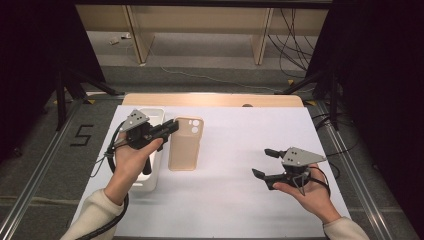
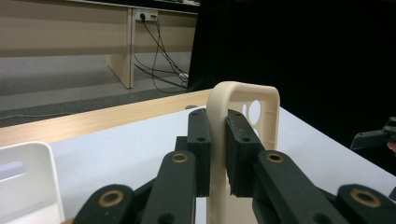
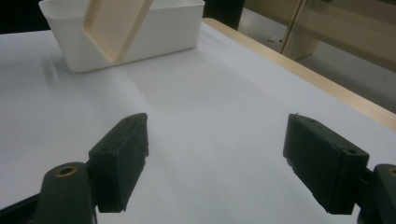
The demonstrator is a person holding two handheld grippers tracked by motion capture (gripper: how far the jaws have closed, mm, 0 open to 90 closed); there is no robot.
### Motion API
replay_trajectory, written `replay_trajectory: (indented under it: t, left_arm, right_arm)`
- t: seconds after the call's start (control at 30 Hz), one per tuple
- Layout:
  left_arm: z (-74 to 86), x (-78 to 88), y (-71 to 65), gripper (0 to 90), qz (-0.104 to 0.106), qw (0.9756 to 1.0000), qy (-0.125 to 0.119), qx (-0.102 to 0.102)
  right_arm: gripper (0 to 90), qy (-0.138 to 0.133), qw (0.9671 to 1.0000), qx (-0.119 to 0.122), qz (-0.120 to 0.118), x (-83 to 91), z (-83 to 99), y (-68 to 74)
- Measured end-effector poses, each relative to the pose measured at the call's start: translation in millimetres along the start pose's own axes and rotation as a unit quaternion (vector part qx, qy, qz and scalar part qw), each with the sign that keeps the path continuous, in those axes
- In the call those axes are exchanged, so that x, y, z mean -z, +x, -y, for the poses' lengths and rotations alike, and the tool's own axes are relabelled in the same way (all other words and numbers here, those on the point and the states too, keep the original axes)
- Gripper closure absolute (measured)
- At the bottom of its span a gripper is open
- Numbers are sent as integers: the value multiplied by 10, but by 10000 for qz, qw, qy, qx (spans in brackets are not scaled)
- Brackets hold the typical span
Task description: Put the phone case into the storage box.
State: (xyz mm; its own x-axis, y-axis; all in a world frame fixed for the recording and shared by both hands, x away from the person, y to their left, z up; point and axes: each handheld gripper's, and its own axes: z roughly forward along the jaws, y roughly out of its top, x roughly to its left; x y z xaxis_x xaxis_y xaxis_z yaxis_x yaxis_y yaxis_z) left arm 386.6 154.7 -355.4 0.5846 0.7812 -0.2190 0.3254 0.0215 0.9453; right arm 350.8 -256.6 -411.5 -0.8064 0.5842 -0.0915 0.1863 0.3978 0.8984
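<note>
I have the left gripper (image 1: pixel 172 125) clamped on one long side wall of the beige soft-plastic phone case with the camera cut-outs (image 1: pixel 186 143); in the left gripper view the two black pads press that wall from either side, with the case's rounded corner and cut-outs (image 2: pixel 254 109) rising past the jaws. The case is lifted off the white table cover (image 1: pixel 240 200) and hangs just beside the white rectangular plastic bin (image 1: pixel 150 116). In the high view its long axis runs away from me, roughly parallel to the bin's long side, and the bin lies directly to the left of the case, under my left hand (image 1: pixel 131 161). The right gripper view shows the case (image 3: pixel 116 28) tilted in front of the bin's wall (image 3: pixel 168 28). The right gripper (image 1: pixel 262 162) hovers with its jaws spread wide and nothing between them, well apart from both items on the right side of the table. I judge the coming move to be a short leftward carry by the left gripper, which is the nearer tool by far. The controlling relation is alignment: the long axis of the case should stay parallel to the bin's opening so the case clears the near rim before release.
</note>
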Motion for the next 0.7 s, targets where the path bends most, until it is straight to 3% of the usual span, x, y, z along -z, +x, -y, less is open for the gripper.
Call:
replay_trajectory:
  t: [0.7]
  left_arm:
    - [-39,36,49,816,79,9997,-94,-188]
  right_arm:
    - [234,-5,10000,-19,68,14,16,-24]
